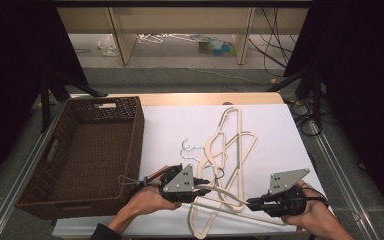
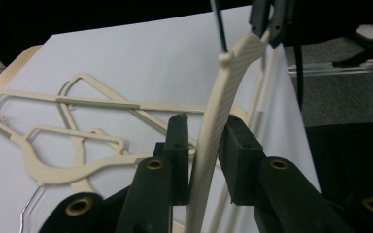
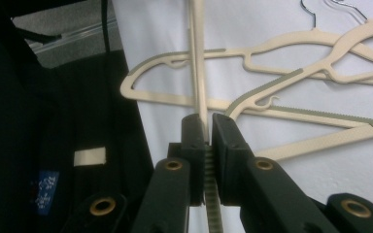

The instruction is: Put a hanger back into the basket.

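On the white sheet (image 1: pixel 275 130) that covers the table, the near hanger (image 1: pixel 215 202) lies between the two hands at the near edge, with both grippers on it. From above, the left gripper (image 1: pixel 206 186) reaches in from the left onto the hanger's upper arm, and the right gripper (image 1: pixel 250 203) comes from the right onto its thin bottom bar. How the jaws sit is hard to make out from this height.

The left gripper view gives the detail: the hanger's cream arm (image 2: pixel 212 141) stands upright between the two black jaws, the right one against it and the left one just beside it, a thin gap perhaps left; whether it is pinched tight I cannot tell. Far off at the top, the other gripper's jaws meet the same hanger.

The right gripper view shows its jaws pressed together on the thin ridged bar (image 3: pixel 203 114), which runs straight away from the camera.

Two more hangers (image 1: pixel 230 145) lie crossed farther back on the sheet, their wire hooks (image 1: pixel 190 149) pointing left. A brown wicker basket (image 1: pixel 130 145) sits at the left, touching the sheet's edge.
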`<state>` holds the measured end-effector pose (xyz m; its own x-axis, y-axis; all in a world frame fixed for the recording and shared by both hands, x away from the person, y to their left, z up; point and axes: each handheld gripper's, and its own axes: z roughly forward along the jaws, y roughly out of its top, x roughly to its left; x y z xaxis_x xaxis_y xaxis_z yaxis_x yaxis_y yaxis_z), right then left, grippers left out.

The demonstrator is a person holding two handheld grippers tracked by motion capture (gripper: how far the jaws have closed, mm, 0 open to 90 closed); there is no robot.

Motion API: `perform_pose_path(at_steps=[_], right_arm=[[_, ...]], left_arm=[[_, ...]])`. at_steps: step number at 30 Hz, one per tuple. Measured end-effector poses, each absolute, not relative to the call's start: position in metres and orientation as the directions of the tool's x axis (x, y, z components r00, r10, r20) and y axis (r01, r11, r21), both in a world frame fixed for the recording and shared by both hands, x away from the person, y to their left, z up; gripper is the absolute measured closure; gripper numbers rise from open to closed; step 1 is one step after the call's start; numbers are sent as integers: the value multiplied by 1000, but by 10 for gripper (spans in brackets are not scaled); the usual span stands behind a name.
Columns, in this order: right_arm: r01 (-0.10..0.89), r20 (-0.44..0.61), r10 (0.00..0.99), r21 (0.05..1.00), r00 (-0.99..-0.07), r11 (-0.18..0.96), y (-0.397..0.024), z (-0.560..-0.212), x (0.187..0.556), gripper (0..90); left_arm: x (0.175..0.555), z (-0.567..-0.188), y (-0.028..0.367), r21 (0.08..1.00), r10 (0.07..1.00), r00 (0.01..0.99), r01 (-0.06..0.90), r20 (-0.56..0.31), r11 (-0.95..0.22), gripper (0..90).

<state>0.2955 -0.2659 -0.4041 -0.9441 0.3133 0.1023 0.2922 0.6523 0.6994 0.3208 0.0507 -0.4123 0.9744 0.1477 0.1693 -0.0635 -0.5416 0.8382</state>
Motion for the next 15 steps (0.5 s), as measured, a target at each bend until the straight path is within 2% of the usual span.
perform_pose_path(at_steps=[1,8,15], right_arm=[[278,97,296,696,-950,663,-267,-404,295,837],[277,101,295,708,-950,649,-269,-406,297,800],[332,123,361,727,-924,601,-272,-407,300,723]], left_arm=[[318,-410,51,831,116,979,-79,170,-551,762],[314,-406,53,837,91,986,-65,136,-544,804],[308,-403,49,829,76,991,-53,114,-556,838]])
